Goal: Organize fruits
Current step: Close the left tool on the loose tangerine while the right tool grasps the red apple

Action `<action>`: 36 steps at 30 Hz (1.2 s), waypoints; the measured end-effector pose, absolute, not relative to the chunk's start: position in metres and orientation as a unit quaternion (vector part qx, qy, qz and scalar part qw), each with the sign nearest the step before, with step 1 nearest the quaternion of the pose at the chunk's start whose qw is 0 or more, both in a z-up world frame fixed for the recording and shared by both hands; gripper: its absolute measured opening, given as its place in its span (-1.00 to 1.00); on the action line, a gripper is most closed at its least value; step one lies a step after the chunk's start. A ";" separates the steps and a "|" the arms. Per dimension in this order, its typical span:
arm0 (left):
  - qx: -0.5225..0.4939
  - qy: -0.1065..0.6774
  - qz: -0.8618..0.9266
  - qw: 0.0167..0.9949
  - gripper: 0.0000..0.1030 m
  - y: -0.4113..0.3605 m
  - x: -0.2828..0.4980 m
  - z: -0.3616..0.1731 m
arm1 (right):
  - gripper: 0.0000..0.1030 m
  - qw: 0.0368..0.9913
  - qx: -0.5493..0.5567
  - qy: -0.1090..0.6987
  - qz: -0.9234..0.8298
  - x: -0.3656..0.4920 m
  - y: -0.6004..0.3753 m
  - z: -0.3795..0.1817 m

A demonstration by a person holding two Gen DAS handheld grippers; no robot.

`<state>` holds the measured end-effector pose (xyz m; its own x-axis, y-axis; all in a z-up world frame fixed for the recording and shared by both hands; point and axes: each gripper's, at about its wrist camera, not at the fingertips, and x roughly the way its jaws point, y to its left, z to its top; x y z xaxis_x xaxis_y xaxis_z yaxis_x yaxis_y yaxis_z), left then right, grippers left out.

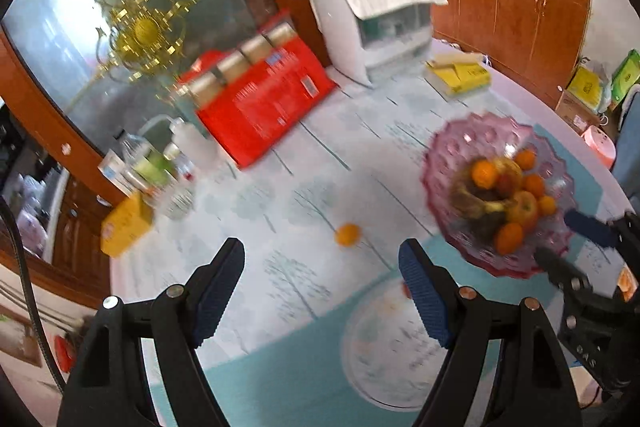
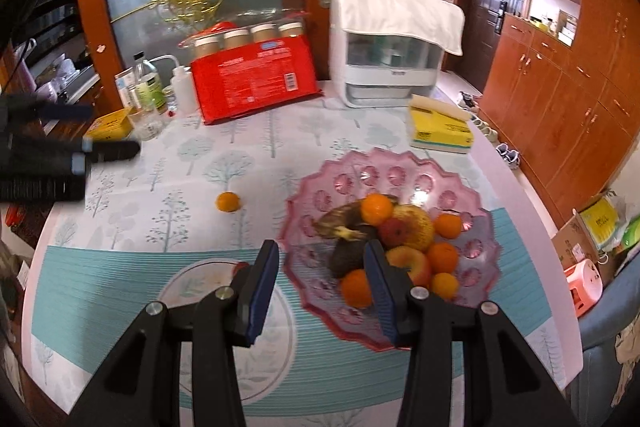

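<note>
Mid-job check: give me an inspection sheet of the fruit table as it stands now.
Surface: table under a tree-print cloth with a teal band.
Job's things: pink bowl holds oranges, apples and a dark banana; one stray orange lies alone on the cloth, left of the bowl.
Clutter: red box, white appliance draped with a towel, yellow tissue pack, bottles, yellow carton.
Grippers: left gripper open, empty; right gripper narrower, empty, near the bowl's front rim.
Cables: black cable at the left edge.
Surroundings: glass door, wooden cabinets.
</note>
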<state>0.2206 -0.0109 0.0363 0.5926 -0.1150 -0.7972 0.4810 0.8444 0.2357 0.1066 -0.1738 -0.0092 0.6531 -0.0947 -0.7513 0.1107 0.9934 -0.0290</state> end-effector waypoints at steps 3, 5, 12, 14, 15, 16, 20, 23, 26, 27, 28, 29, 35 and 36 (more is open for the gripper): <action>0.236 0.403 -0.169 0.868 0.52 0.001 0.236 0.043 | -0.13 0.907 0.014 0.419 -0.044 0.108 -0.164 -0.011; 0.246 0.406 -0.180 0.862 0.52 0.006 0.244 0.037 | -0.13 0.903 0.022 0.429 -0.035 0.111 -0.159 -0.017; 0.311 0.434 -0.225 0.815 0.52 0.000 0.263 -0.028 | -0.13 0.886 0.071 0.459 0.000 0.124 -0.149 -0.047; 0.325 0.446 -0.240 0.798 0.52 -0.002 0.268 -0.050 | -0.13 0.883 0.077 0.462 0.006 0.128 -0.145 -0.055; 0.332 0.451 -0.248 0.791 0.52 -0.003 0.271 -0.061 | -0.13 0.882 0.077 0.465 0.008 0.131 -0.143 -0.061; 0.336 0.455 -0.252 0.786 0.52 -0.004 0.273 -0.068 | -0.13 0.881 0.077 0.467 0.007 0.133 -0.140 -0.066; 0.343 0.466 -0.270 0.770 0.52 -0.002 0.285 -0.093 | -0.13 0.872 0.078 0.482 0.011 0.147 -0.130 -0.089; 0.335 0.479 -0.281 0.761 0.52 0.001 0.298 -0.107 | -0.13 0.865 0.074 0.496 0.017 0.159 -0.120 -0.104; 0.322 0.490 -0.292 0.755 0.52 0.004 0.312 -0.120 | -0.13 0.863 0.064 0.502 0.019 0.172 -0.109 -0.118; 0.315 0.495 -0.296 0.754 0.52 0.004 0.316 -0.124 | -0.13 0.861 0.059 0.504 0.016 0.176 -0.106 -0.124; 0.305 0.500 -0.300 0.752 0.52 0.004 0.322 -0.128 | -0.13 0.860 0.056 0.507 0.013 0.179 -0.105 -0.128; 0.300 0.504 -0.303 0.752 0.52 0.002 0.325 -0.131 | -0.13 0.857 0.052 0.512 0.007 0.183 -0.104 -0.135; 0.259 0.516 -0.313 0.754 0.52 -0.012 0.344 -0.152 | -0.13 0.843 0.051 0.536 -0.012 0.197 -0.104 -0.169; 0.251 0.518 -0.313 0.756 0.52 -0.015 0.347 -0.155 | -0.13 0.841 0.053 0.538 -0.014 0.198 -0.106 -0.172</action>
